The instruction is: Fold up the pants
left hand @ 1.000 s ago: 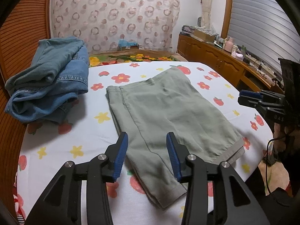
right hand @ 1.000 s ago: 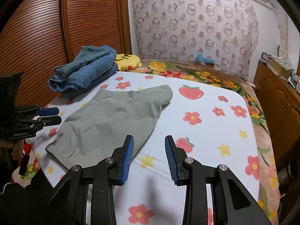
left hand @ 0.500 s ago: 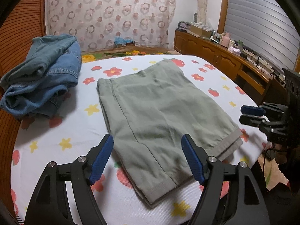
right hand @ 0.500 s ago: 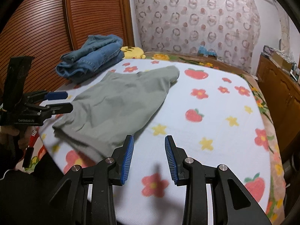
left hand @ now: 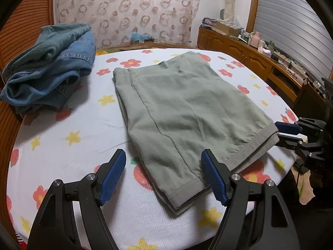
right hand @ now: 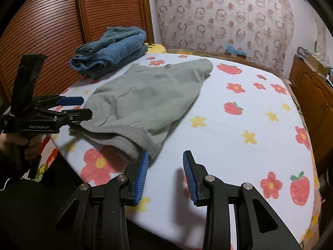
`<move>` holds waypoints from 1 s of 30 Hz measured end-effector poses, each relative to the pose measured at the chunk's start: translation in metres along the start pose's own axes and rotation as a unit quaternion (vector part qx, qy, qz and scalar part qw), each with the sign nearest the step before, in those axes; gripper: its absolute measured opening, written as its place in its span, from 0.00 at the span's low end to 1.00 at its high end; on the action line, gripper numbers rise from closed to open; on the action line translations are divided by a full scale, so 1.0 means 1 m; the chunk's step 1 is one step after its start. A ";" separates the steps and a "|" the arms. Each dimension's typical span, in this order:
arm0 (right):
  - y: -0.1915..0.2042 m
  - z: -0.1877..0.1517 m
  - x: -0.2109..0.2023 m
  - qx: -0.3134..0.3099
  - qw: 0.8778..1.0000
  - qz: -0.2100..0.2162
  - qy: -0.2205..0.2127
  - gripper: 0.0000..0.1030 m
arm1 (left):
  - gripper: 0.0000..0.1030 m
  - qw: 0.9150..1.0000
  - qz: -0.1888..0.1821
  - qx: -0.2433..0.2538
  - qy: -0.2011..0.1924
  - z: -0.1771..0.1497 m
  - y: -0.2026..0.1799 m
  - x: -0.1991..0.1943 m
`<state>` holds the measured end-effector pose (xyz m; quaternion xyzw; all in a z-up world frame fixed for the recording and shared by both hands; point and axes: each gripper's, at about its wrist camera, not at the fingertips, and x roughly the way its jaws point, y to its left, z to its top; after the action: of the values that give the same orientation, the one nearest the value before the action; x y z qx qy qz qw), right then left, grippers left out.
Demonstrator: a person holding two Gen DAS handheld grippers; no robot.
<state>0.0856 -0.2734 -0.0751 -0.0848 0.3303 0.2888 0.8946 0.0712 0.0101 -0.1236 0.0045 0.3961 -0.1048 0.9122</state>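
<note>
Grey-green shorts (left hand: 183, 106) lie folded flat on the flowered bed cover (left hand: 62, 125), hem end nearest me. My left gripper (left hand: 163, 162) stands open wide just above the near hem corner, which shows between its blue pads without touching them. My right gripper (left hand: 277, 130) is at the other hem corner, at the bed's edge. In the right wrist view the shorts (right hand: 145, 98) reach down to the left pad of my right gripper (right hand: 166, 158), which is open with only bed cover between its fingers. The left gripper (right hand: 85, 105) hovers at the shorts' left edge.
A pile of blue jeans (left hand: 52, 68) sits at the far left of the bed by slatted wooden doors (right hand: 52, 20). A yellow plush (right hand: 155, 46) lies behind it. A wooden dresser (left hand: 249, 56) runs along the right side. A hand (right hand: 12, 143) holds the left gripper's handle.
The left jaws have spread much wider. Both grippers have come lower and closer to the hem end of the shorts. The shorts have not moved.
</note>
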 end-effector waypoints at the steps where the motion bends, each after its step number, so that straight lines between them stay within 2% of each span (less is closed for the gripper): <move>1: 0.003 0.000 0.000 -0.004 1.000 0.001 0.000 0.35 | 0.74 1.000 0.001 0.000 0.001 0.000 0.000 0.001; 8: 0.008 0.002 0.003 -0.015 1.000 -0.008 -0.009 0.33 | 0.74 1.000 -0.001 -0.001 0.004 -0.003 0.000 0.001; 12: 0.017 0.003 0.007 -0.022 1.000 -0.008 -0.011 0.20 | 0.74 1.000 -0.003 -0.003 0.008 -0.006 0.000 0.004; 14: 0.021 0.003 0.008 -0.027 1.000 -0.004 -0.011 0.10 | 0.74 1.000 -0.003 -0.002 0.010 -0.007 -0.001 0.005; 17: 0.024 0.003 0.007 -0.033 0.999 0.004 -0.014 0.03 | 0.74 1.000 -0.002 0.000 0.008 -0.007 -0.001 0.005; 30: 0.019 -0.013 -0.017 -0.021 1.000 0.021 -0.003 0.01 | 0.74 1.000 0.012 0.012 0.004 -0.007 -0.005 0.007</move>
<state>0.0576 -0.2701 -0.0733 -0.0956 0.3232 0.3150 0.8872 0.0693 0.0048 -0.1330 0.0207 0.3987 -0.0987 0.9115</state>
